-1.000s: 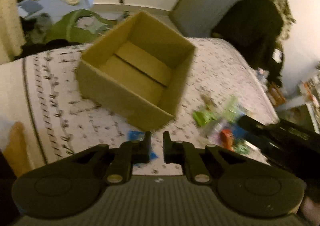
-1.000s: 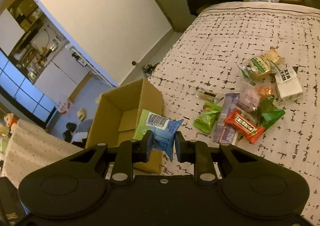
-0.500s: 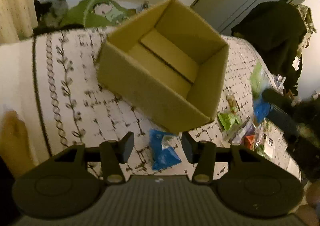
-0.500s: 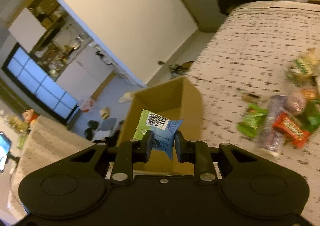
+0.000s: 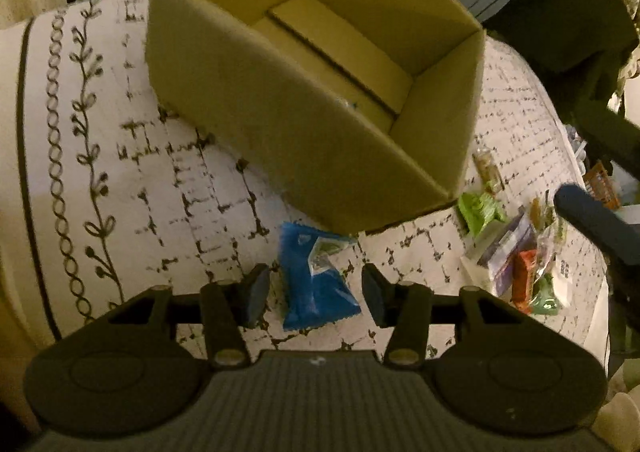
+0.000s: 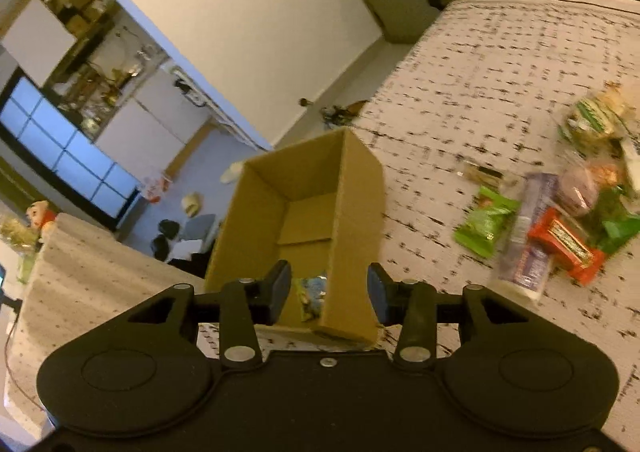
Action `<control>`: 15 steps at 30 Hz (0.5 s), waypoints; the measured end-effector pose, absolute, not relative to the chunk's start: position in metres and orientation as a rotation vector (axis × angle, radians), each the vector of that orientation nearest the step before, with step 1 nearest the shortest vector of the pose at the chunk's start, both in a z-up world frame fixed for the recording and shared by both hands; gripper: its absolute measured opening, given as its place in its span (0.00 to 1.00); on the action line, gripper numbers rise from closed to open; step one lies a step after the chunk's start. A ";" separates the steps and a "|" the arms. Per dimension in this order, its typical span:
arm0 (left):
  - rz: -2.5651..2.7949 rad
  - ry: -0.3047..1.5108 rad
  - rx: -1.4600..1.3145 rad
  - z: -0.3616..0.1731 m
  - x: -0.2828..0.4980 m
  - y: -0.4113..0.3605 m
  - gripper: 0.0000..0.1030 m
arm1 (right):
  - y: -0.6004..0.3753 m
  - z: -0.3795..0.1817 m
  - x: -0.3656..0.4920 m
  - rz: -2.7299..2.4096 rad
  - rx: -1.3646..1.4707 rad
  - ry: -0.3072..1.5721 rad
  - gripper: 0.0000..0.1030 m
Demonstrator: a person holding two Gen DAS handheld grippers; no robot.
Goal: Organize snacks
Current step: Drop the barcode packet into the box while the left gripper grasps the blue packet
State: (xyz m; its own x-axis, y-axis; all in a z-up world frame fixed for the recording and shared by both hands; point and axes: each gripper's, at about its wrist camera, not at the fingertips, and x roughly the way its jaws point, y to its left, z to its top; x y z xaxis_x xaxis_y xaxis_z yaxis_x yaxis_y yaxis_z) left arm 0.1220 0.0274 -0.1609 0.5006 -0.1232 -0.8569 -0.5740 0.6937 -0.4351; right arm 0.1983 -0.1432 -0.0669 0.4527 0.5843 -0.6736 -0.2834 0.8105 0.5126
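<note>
Snacks, bed: 1 cardboard box (image 5: 304,140), 1 blue packet (image 5: 316,284), blurred pile (image 6: 560,212), count unclear.
Left claw (image 5: 316,294) wide, astride blue packet beside box; right claw (image 6: 328,292) wide above box; 1 packet (image 6: 312,294) inside, partly hidden.

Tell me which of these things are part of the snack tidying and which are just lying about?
Part of the job:
cardboard box
blue packet on the bed, between the open left gripper fingers
packet already in the box, below the open right gripper
snack pile

Just lying about:
bedspread
dark clothes
slippers on the floor
</note>
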 end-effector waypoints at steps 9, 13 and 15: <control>0.349 1.044 -0.748 -0.169 0.126 0.021 0.25 | -0.174 -0.063 0.209 0.449 0.349 0.963 0.48; 0.361 1.044 -0.708 -0.159 0.117 0.023 0.24 | -0.207 -0.063 0.220 0.339 0.354 0.973 0.51; 0.348 1.035 -0.704 -0.152 0.111 0.026 0.24 | -0.228 -0.068 0.222 0.276 0.396 0.993 0.51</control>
State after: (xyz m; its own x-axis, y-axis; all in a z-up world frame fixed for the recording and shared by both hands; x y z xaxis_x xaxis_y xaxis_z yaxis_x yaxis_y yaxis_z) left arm 0.1108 0.0258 -0.1517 0.4832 -0.0580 -0.8736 -0.5741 0.7324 -0.3661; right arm 0.2222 -0.2279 -0.0685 0.5210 0.4007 -0.7536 -0.0461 0.8949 0.4439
